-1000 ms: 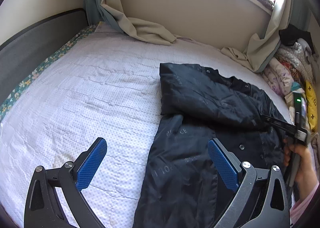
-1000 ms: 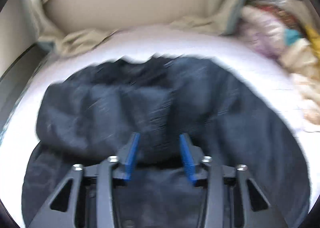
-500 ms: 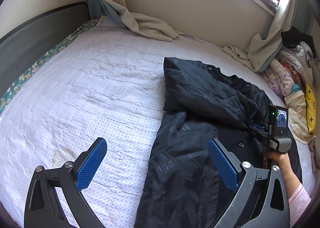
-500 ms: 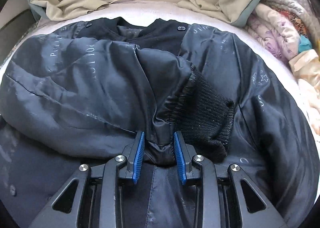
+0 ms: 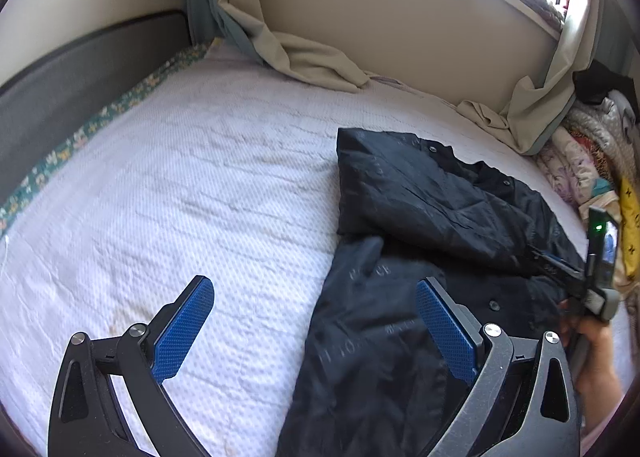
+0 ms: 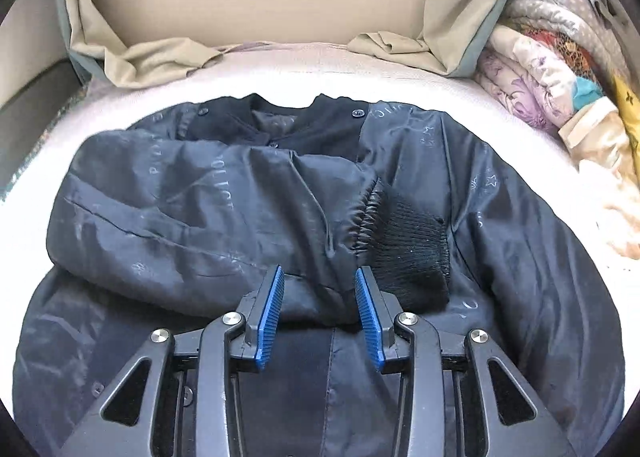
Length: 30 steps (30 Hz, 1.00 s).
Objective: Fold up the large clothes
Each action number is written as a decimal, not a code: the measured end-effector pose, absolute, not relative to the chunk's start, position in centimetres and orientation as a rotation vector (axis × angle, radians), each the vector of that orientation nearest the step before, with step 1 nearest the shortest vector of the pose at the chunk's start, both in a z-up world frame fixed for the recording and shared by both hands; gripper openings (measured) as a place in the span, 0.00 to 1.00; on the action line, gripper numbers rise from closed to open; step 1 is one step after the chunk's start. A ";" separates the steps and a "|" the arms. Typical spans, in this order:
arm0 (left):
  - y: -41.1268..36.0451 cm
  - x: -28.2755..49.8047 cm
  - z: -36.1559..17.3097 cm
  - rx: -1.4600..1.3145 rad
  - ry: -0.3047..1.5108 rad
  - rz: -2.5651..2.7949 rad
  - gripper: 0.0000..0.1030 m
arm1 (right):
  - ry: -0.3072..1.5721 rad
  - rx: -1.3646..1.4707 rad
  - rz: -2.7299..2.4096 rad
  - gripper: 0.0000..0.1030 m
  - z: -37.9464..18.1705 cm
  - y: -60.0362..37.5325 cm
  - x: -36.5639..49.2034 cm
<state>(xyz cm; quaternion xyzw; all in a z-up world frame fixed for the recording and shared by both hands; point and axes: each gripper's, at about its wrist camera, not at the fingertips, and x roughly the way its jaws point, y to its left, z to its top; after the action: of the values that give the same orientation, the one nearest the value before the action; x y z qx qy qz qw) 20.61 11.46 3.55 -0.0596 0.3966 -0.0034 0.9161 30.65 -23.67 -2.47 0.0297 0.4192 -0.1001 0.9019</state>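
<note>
We have one sleeve [image 6: 224, 217] folded across the chest of the black jacket [image 5: 400, 297] on the bed [image 5: 200, 197], our right gripper [image 6: 319, 305] opening off it, left gripper [image 5: 312, 329] spread wide and empty; the remaining folds are still ahead, we judge.

Jacket [image 5: 420, 297] on bed [image 5: 200, 197]

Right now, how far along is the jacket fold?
Done: one sleeve lies folded across the black jacket. In hand: right gripper opening, sleeve fabric between its fingers; left gripper open, holding nothing. Left: the other sleeve fold isn't visible, and the body is still unfolded.
</note>
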 end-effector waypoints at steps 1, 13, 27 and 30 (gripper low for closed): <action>11.2 20.8 3.4 -0.117 0.815 -0.007 0.99 | 0.865 0.069 -0.208 0.33 -2.5 -24.0 30.6; 7.1 23.8 1.2 0.011 0.831 -0.058 0.92 | 0.876 0.091 -0.204 0.33 -8.2 -26.1 31.5; 1.1 38.3 -6.4 0.146 1.052 -0.087 0.49 | 0.840 0.143 -0.181 0.33 -8.6 -26.8 31.3; 0.9 39.3 -7.5 0.164 1.086 -0.075 0.49 | 0.838 0.156 -0.173 0.33 -8.8 -27.1 31.3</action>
<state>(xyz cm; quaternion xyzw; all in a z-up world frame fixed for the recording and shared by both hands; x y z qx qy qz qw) 39.32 0.85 -7.48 0.0780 0.5159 -0.0357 0.8524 31.33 -27.07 -8.76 0.0753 0.4057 -0.0837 0.9070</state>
